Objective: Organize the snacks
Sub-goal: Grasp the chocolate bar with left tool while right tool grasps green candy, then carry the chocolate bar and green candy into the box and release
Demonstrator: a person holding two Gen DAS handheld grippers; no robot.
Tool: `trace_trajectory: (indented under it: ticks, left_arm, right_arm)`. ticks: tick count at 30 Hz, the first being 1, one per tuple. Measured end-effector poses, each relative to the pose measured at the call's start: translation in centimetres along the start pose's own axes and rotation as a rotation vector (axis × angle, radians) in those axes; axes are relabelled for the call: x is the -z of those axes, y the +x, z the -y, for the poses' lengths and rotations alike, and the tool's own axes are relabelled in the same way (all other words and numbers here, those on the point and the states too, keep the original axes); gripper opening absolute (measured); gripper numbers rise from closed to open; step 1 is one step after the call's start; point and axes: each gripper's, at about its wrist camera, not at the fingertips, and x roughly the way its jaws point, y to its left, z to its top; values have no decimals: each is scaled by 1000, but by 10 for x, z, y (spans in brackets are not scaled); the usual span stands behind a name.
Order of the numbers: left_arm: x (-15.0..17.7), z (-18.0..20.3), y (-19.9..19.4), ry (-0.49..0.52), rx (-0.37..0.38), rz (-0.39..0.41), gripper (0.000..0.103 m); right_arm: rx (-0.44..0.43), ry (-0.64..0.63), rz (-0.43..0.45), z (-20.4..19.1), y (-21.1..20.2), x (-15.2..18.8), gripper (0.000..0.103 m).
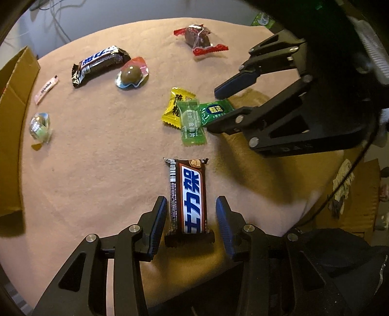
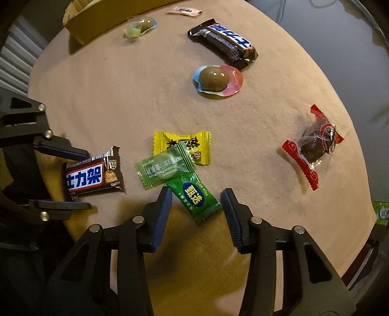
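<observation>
My left gripper [image 1: 190, 206] is open, its jaws on either side of a brown Snickers bar [image 1: 189, 197] lying on the tan cloth; the bar also shows in the right wrist view [image 2: 93, 173]. My right gripper [image 2: 197, 197] is open around a dark green candy packet [image 2: 195, 197], which lies under a light green candy [image 2: 164, 167] and next to a yellow candy [image 2: 181, 145]. The right gripper also shows in the left wrist view [image 1: 214, 109], beside the same pile [image 1: 192, 114].
A second Snickers bar [image 2: 223, 42], a chocolate ball in a coloured wrapper [image 2: 217, 79], a red-ended dark candy [image 2: 313, 145], a clear-wrapped green candy [image 2: 138, 26] and a pink stick packet [image 2: 184, 10] lie on the round table. A cardboard box [image 1: 14, 102] stands at its edge.
</observation>
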Motion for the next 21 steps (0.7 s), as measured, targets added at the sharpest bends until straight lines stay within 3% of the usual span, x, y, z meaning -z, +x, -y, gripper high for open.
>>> trace_trajectory:
  ticks: [4,7,21]
  left_arm:
    - [1,7,3,-4,-15,16,39]
    - [2,4,3,-14,-23,22,28]
    - [-2,-35,-16,-75,17,54,27]
  right_arm:
    - [-32,21,-4,-3,5,1,35]
    - [-49,50,1,1,6,5,32]
    - [-101,223,63,30,-5,21,26]
